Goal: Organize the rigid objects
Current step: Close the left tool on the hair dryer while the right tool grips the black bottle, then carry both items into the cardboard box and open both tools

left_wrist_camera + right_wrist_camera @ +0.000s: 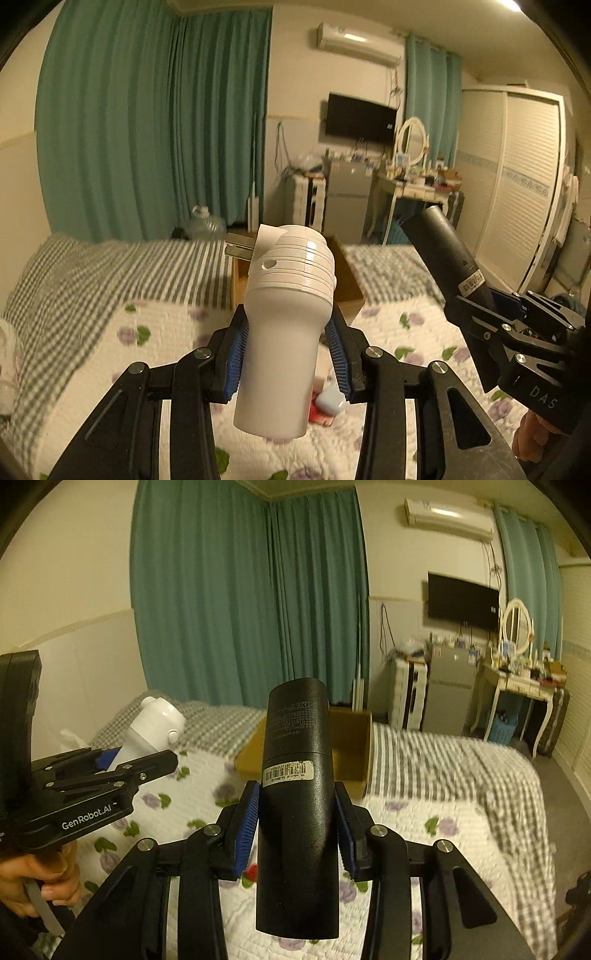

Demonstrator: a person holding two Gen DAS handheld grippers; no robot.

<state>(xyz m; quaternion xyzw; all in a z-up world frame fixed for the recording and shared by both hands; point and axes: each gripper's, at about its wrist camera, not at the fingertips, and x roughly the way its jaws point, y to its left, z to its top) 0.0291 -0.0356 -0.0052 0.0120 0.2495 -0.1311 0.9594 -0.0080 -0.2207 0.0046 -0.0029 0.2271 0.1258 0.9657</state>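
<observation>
Over the bed (110, 343), on the left, the left tongs (288, 354) are clamped partway closed around a white bottle (284, 332), blue pads (240, 354) pressing its narrow body, ribbed cap pointing away toward the far wall. Beneath it on the floral quilt lie a small white case (330, 400) and something red. Dead centre, farther back, an open cardboard box (351, 746) sits on the bed, where the quilt meets the striped blanket. To the right, the right tongs (297, 830) are squeezed tight on a black cylindrical bottle (295, 812), barcode label facing up, held aloft and tilted toward the box. Near left in the right view, a hand (26, 882) holds the left handle.
</observation>
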